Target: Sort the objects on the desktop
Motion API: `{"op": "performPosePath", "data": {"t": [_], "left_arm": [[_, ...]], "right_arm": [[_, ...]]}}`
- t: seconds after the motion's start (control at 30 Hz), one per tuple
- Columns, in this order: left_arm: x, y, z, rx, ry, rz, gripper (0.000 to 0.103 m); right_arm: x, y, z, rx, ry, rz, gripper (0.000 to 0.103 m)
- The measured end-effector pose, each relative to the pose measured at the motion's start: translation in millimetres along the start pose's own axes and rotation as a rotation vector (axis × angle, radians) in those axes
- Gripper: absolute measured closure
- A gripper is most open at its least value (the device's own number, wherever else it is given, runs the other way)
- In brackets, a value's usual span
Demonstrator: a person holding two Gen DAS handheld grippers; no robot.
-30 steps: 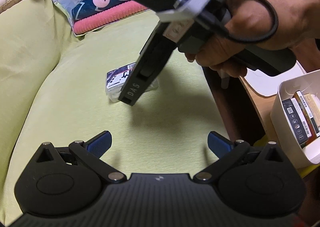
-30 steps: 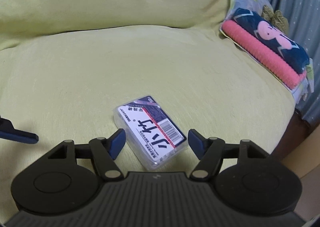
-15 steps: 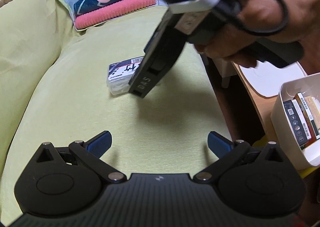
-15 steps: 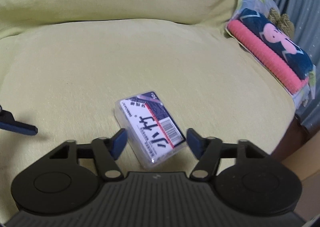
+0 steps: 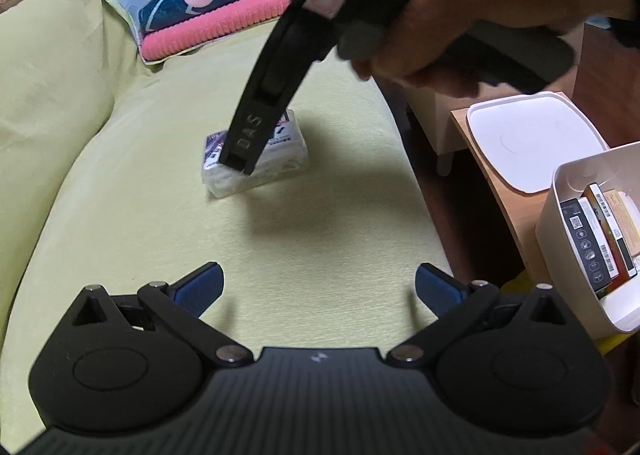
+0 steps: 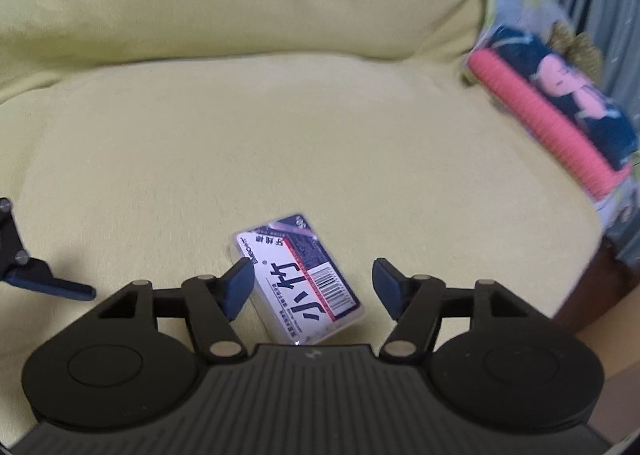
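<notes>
Both tongs tilt downward, right tongs (image 6: 313, 287) opening astride the clear box (image 6: 298, 281).

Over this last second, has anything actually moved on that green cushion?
The right tongs closed in around the clear plastic box, and their jaws are now opening, not gripping it. The box has turned slightly. The left tongs stayed open and empty; the white bin is untouched.

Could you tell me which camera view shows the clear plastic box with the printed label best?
The right wrist view: the clear plastic box lies unobstructed on the yellow cushion, label and barcode facing up. In the left wrist view, the right gripper covers much of it.
</notes>
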State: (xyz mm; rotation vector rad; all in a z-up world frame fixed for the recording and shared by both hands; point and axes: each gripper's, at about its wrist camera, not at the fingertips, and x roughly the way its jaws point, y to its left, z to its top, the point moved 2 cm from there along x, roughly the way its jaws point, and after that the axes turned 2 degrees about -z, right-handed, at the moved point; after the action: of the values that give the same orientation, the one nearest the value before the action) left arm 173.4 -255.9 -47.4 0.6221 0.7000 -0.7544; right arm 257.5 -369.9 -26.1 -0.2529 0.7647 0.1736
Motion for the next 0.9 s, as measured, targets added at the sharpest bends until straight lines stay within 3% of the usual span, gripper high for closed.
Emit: {"op": "performPosePath", "data": {"t": [0.1,0.2,0.3,0.47,0.63,0.9], "left_arm": [[1.3,0.0,-0.3,0.004,0.0,-0.007,0.0],[-0.1,0.1,-0.7,0.002,-0.006,-0.008,0.0],[-1.2,1.0,-1.1,-0.005,-0.007,-0.003,0.0],[-0.5,3.1,-2.0,-0.021,0.0,0.004,0.0],[1.7,6.2,-2.9,-0.031,0.01,0.009,0.0],[3.2,6.8,-3.3,-0.033,0.011,0.01,0.0]], "right_arm": [[14.1,1.1,-1.3,-0.011,0.023,0.039,0.038],[23.0,14.0,-8.2,-0.063,0.05,0.008,0.037],[16.7,16.9,-7.8,0.022,0.078,0.001,0.045],[3.7,24.3,-6.8,0.102,0.179,0.095,0.051],[8.9,28.9,-5.6,0.064,0.158,0.076,0.049],[4.6,27.3,-8.5,0.132,0.13,0.061,0.05]]}}
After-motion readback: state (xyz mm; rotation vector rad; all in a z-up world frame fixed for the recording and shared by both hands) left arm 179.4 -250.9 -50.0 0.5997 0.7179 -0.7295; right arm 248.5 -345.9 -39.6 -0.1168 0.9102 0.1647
